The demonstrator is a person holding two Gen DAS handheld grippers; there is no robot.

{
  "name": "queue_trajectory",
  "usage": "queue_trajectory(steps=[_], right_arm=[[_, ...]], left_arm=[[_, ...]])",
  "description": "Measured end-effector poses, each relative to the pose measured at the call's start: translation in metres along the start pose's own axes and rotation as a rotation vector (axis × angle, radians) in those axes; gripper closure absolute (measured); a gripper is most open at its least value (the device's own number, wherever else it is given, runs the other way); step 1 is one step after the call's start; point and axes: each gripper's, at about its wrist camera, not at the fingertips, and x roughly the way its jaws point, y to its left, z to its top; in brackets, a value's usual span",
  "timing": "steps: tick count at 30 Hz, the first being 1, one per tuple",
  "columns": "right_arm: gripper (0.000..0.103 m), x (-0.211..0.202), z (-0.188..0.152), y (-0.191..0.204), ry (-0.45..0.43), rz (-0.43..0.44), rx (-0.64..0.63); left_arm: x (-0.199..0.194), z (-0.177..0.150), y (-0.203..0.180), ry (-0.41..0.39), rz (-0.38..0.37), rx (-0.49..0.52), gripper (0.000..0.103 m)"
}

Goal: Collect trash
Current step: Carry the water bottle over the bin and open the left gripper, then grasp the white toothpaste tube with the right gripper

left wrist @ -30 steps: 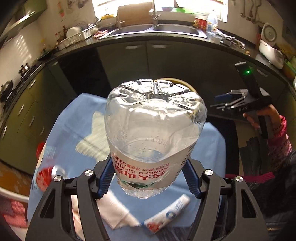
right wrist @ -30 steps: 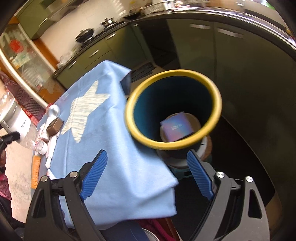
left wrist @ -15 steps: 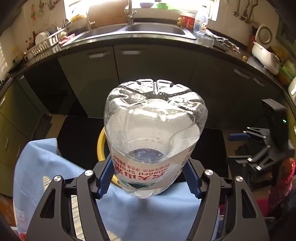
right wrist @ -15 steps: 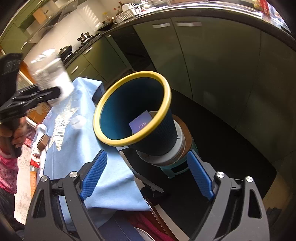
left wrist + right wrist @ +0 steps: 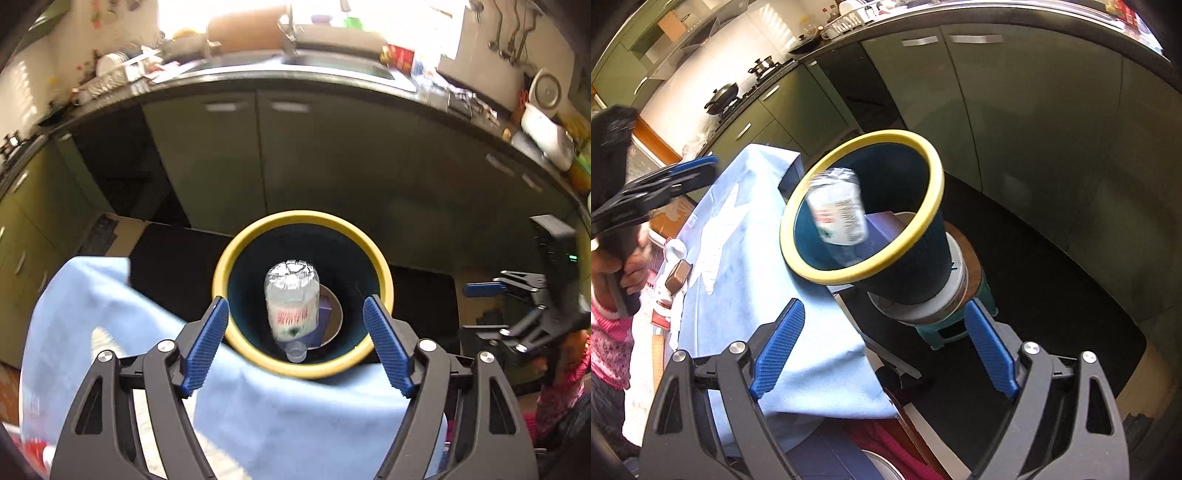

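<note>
Inside one yellow-rimmed bin (image 5: 221, 273), one bottle (image 5: 291, 299), left tongs (image 5: 297, 345) opening empty, right tongs (image 5: 882, 350) open.

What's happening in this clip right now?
A person is collecting trash with a claw in each hand. The left claw is opening with nothing between its pads; the clear plastic bottle is inside the yellow-rimmed bin, neck down. The right claw is open and empty, beside the bin. More small items lie on the blue cloth.
</note>
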Motion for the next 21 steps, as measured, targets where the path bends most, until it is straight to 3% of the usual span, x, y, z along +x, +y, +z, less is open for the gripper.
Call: queue_trajectory(steps=[7, 12, 17, 21], right_arm=[[0.019, 0.009, 0.000, 0.030, 0.027, 0.017, -0.075], [0.019, 0.021, -0.002, 0.070, 0.073, 0.021, -0.195], [0.019, 0.038, -0.010, 0.123, 0.137, 0.029, -0.362], [0.019, 0.047, -0.025, 0.179, 0.185, 0.092, -0.548]], left_arm=[[-0.074, -0.065, 0.028, -0.109, 0.098, -0.128, 0.022], [-0.123, -0.126, 0.057, -0.187, 0.238, -0.247, 0.019], [-0.163, -0.196, 0.091, -0.243, 0.332, -0.427, 0.017], [-0.181, -0.243, 0.113, -0.266, 0.421, -0.509, 0.016]])
